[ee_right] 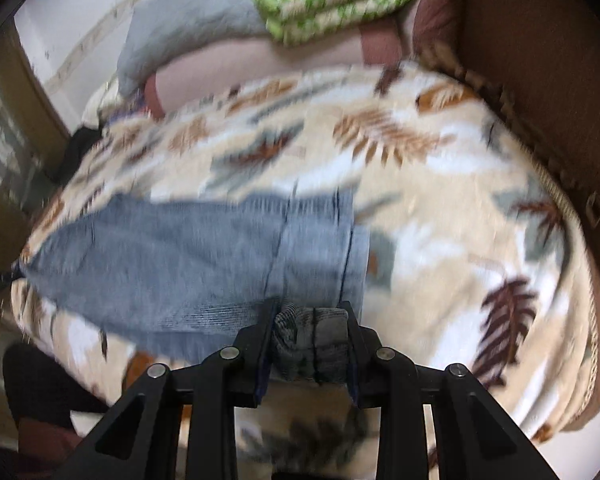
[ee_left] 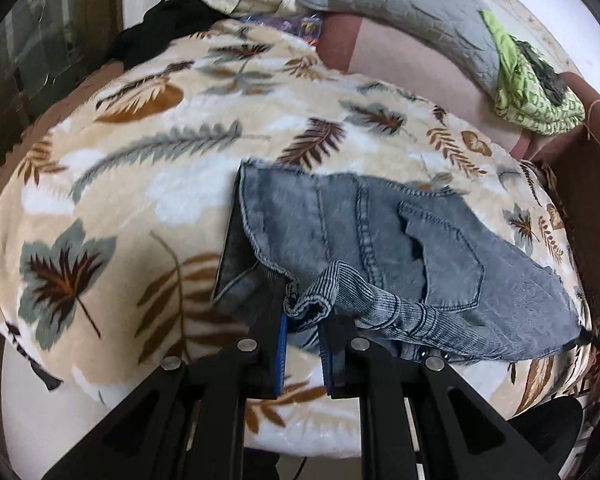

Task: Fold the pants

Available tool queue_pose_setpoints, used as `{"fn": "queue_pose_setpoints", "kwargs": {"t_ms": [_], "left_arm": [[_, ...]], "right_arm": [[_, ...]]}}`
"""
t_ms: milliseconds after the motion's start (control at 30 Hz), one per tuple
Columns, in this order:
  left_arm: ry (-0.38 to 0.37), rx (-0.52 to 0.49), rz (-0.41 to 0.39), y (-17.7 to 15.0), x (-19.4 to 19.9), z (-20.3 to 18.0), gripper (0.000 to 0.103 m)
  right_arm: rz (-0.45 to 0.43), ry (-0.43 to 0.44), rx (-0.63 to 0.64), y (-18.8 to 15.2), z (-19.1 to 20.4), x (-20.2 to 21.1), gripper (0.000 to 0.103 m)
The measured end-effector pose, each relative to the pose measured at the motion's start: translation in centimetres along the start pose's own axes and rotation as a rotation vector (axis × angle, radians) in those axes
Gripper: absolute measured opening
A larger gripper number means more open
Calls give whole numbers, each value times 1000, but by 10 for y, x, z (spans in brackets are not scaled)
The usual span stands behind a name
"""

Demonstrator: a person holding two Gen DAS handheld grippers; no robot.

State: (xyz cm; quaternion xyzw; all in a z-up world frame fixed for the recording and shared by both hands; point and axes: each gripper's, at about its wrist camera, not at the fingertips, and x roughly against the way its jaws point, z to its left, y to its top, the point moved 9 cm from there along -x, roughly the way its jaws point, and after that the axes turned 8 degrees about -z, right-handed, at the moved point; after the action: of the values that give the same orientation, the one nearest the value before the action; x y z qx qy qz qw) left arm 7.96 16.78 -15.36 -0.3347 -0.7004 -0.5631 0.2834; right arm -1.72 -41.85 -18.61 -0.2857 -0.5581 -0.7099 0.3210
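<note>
Grey-blue denim pants (ee_left: 440, 240) lie partly folded on a leaf-patterned fleece blanket (ee_left: 160, 152), back pocket facing up. My left gripper (ee_left: 304, 312) is shut on a bunched edge of the pants, and denim drapes over its left finger. In the blurred right wrist view the pants (ee_right: 180, 248) stretch away to the left across the blanket (ee_right: 440, 184). My right gripper (ee_right: 310, 320) is shut on a thick wad of folded denim that fills the gap between its jaws. Cloth hides the fingertips of both grippers.
At the far side of the bed lie a grey quilted pillow (ee_left: 400, 12), a green patterned cloth (ee_left: 532, 92) and a black garment (ee_left: 168, 20). A pink sheet (ee_left: 412, 72) shows beyond the blanket. A brown bed frame (ee_right: 540, 60) runs along the right.
</note>
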Motion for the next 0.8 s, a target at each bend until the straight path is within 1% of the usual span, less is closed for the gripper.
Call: {"fn": "queue_pose_setpoints", "kwargs": {"t_ms": [33,67,133,200,233,267,367,467,567,667,733,800], "left_arm": [[1,2,4,-2,0,1,15],[6,-2,13,-5,1,2,15],[19,-9,25,-8,1,4,16],[36,-4,35,-12,4,8,16],[56,-5,37,-15,7,11,16],[68,-10,33,-15,9,12,16],[117,-37,-3,-14,23,15,16],[125,-42,-49,-6,37,8,16],[87,-62,-76,2,45,-12,16],[34,-102,-96,8,47,-41,16],[-9,-126,-86,7,41,-61,16],[-39,-148,-65,2,29,-80,16]], "right_arm": [[38,6,1,-7,-1,-1,36],[57,11,4,-11,-1,-1,40],[64,45,13,-13,0,6,43],[46,84,14,-10,1,16,45],[22,100,9,-4,0,23,47],[5,98,3,2,-3,26,49],[-27,57,-37,24,-17,25,49],[-34,56,-110,45,-29,11,49],[-20,42,-194,62,-44,-12,49],[11,49,-283,68,-53,-38,49],[40,62,-316,69,-55,-53,49],[73,55,-322,65,-55,-65,49]]}}
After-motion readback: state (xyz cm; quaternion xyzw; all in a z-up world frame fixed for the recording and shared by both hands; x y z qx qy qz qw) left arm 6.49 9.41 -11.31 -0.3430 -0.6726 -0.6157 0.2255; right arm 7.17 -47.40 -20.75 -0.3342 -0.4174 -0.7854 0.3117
